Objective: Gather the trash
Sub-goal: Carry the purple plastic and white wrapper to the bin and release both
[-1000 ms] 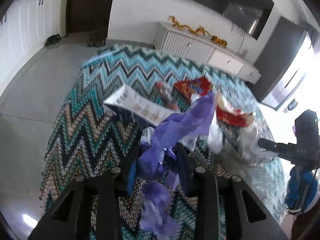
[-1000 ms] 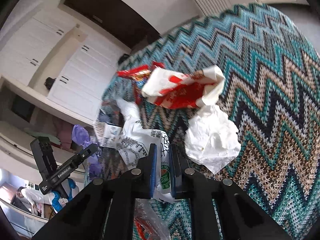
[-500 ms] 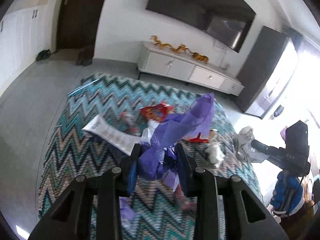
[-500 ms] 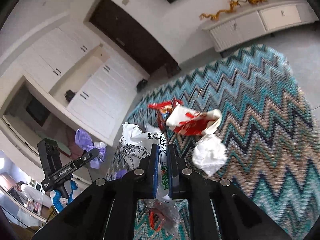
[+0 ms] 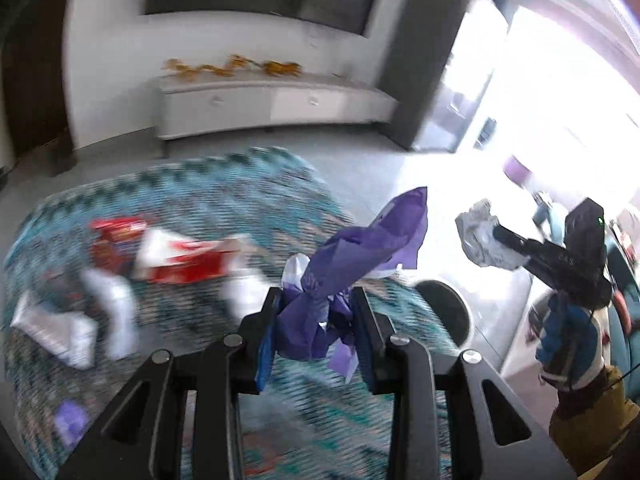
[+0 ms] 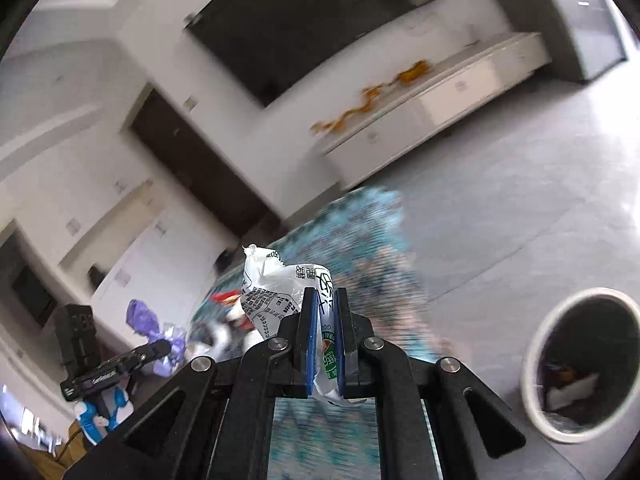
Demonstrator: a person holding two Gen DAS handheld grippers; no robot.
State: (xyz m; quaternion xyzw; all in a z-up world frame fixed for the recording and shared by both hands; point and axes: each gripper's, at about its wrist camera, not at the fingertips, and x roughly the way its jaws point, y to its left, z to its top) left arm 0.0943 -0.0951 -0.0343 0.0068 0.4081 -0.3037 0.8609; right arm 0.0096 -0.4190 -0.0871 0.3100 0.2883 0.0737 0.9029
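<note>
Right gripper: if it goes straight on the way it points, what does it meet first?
Probably the zigzag rug, past the white wrapper the right gripper holds. The bin sits off to the right; depth is unclear.

Each matte black two-finger gripper (image 5: 316, 320) has blue pads (image 6: 311, 340), silver screws (image 5: 470, 357) and triangular cut-outs.

crinkled purple plastic bag (image 5: 352, 256); woven rug (image 5: 208, 200); glossy floor (image 6: 520, 200)
</note>
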